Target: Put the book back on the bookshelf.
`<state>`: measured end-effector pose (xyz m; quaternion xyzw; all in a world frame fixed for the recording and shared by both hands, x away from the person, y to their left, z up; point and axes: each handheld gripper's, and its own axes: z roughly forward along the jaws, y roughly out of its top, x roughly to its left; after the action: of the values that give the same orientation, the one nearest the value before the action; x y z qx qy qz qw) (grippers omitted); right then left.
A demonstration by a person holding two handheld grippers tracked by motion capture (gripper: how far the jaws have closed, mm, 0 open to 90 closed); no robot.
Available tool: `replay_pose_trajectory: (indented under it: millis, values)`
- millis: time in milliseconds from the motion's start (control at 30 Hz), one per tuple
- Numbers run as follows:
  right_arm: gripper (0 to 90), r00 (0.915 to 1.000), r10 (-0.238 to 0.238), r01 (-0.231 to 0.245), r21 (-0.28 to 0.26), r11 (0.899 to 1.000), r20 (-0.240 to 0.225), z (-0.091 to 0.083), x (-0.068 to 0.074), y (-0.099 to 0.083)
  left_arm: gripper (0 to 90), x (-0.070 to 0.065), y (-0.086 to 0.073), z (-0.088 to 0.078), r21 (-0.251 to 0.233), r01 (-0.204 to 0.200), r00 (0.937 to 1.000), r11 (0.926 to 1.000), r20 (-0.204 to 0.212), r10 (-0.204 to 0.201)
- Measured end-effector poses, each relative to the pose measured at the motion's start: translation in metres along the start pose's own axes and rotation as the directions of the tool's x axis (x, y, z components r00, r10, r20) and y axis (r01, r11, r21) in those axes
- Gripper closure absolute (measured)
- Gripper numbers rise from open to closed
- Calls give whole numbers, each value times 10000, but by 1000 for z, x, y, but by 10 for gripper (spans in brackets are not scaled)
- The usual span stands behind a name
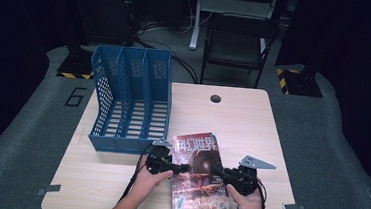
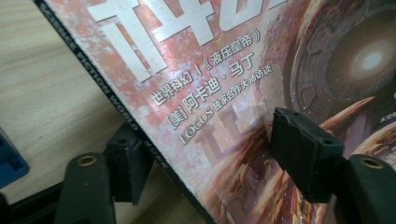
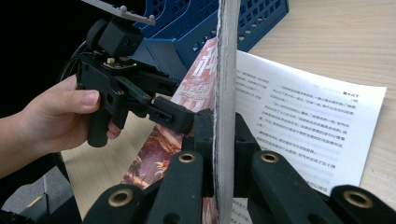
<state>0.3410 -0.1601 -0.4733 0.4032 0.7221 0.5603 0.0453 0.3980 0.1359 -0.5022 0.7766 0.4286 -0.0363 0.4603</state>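
Note:
A magazine (image 1: 199,196) with a reddish cover lies near the table's front edge. My right gripper (image 1: 218,171) comes in from its right side. In the right gripper view, my right gripper (image 3: 219,135) is shut on a lifted sheaf of the magazine (image 3: 226,56), seen edge-on, with a white printed page (image 3: 303,116) lying flat beyond it. My left gripper (image 1: 181,168) reaches in from the left. In the left gripper view, my left gripper (image 2: 215,158) stands open astride the spine side of the magazine (image 2: 210,70), one jaw under the spine and one over the cover.
A blue file rack (image 1: 131,98) with three empty slots stands on the wooden table (image 1: 252,125) just behind and left of the magazine. There is a round cable hole (image 1: 215,98) at the table's far edge. A dark chair (image 1: 238,43) stands beyond the table.

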Motion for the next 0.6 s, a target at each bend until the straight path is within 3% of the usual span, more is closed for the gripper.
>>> replay_pose_trajectory:
  millis: [200, 367, 600]
  values:
    - [857, 10000, 17, -17, -4, 10000, -8, -1, 1, 1, 406, -2, 2, -7, -63, -77, 9998, 10000, -166, 76]
    - [856, 10000, -21, 21, -18, 10000, -18, -1, 0, 1, 489, -5, 3, -15, -219, 107, 9997, 9997, -205, -112]
    - [855, 10000, 27, -27, -11, 10000, -18, -2, -1, 2, 639, -12, 8, -25, -324, -191, 9994, 9993, -297, 182]
